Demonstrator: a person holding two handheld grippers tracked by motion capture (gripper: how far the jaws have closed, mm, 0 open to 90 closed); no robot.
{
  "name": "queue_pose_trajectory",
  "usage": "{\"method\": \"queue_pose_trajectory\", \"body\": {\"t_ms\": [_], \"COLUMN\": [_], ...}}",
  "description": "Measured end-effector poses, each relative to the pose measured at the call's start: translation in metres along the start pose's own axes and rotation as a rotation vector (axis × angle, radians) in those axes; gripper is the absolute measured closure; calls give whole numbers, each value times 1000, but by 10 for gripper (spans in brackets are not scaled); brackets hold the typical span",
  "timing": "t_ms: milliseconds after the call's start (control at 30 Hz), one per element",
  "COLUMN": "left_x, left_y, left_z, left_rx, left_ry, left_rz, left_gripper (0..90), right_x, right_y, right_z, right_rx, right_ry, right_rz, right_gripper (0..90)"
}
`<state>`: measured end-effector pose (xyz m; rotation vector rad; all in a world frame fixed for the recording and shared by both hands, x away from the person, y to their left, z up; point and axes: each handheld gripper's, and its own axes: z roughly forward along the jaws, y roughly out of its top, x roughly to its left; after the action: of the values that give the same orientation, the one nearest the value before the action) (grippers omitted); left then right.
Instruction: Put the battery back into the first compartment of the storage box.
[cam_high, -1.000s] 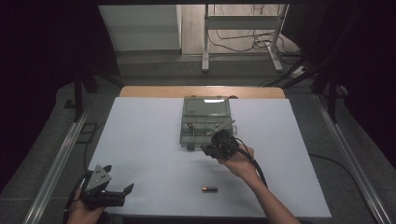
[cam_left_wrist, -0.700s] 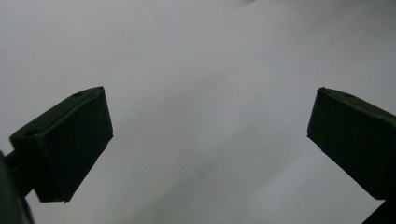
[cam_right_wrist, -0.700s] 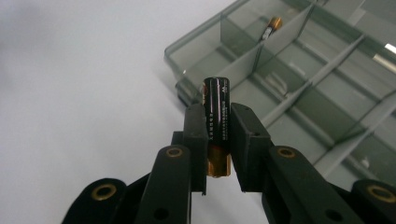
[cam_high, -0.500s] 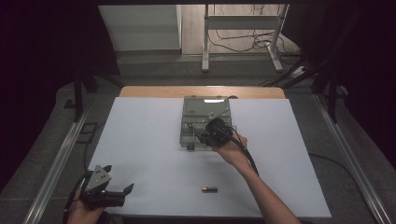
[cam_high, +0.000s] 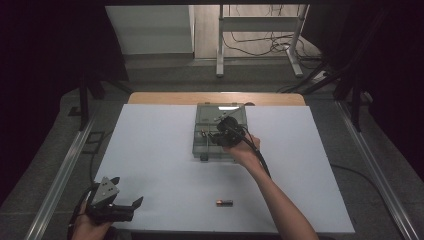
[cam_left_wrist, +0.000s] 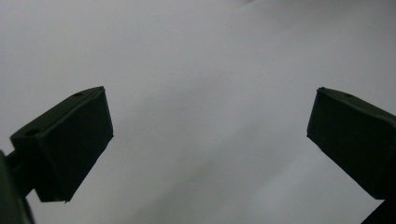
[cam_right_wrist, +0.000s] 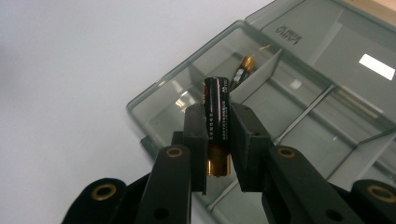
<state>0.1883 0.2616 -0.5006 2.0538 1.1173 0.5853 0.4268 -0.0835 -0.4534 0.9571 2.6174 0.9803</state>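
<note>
We work on a white table (cam_high: 150, 150) where a clear compartment box (cam_high: 205, 132) sits toward the far middle. Our right gripper (cam_right_wrist: 218, 135) hangs over that box, clamped on a black battery (cam_right_wrist: 216, 116) that stands between its pads. Our left gripper (cam_high: 132, 204) rests at the near left corner, jaws wide apart. A second battery (cam_right_wrist: 243, 67) lies inside the box; a third battery (cam_high: 224, 202) lies near the front edge.

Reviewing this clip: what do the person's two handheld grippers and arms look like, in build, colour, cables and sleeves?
Both tools are black. The left gripper carries a grey three-cornered plate on top and has blocky, wedge-shaped black fingertips. The right gripper has flat rectangular pads on slotted arms set with brass-coloured rivets; a black cable trails from it along the forearm. The right forearm is bare, with no sleeve to be seen.
</note>
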Motion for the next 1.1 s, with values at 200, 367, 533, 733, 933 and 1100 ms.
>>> {"method": "queue_pose_trajectory", "body": {"t_ms": [200, 367, 533, 733, 933, 1100], "left_x": [0, 0, 0, 0, 0, -1], "left_y": [0, 0, 0, 0, 0, 0], "left_z": [0, 0, 0, 0, 0, 0], "left_rx": [0, -1, -1, 0, 1, 1], "left_ry": [-1, -3, -4, -5, -4, -3], "left_rz": [2, -1, 0, 2, 5, 7], "left_gripper": [10, 10, 10, 11, 11, 11], "right_x": [-6, -10, -12, -15, -15, -12], "right_y": [9, 16, 22, 29, 33, 38], "right_z": [9, 16, 24, 32, 43, 52], "right_rx": [-5, -13, -7, -5, -6, 4], "right_ry": [-13, -14, -27, -32, -33, -42], "right_rz": [17, 29, 31, 45, 56, 54], "right_gripper": [766, 766, 766, 766, 766, 766]}}
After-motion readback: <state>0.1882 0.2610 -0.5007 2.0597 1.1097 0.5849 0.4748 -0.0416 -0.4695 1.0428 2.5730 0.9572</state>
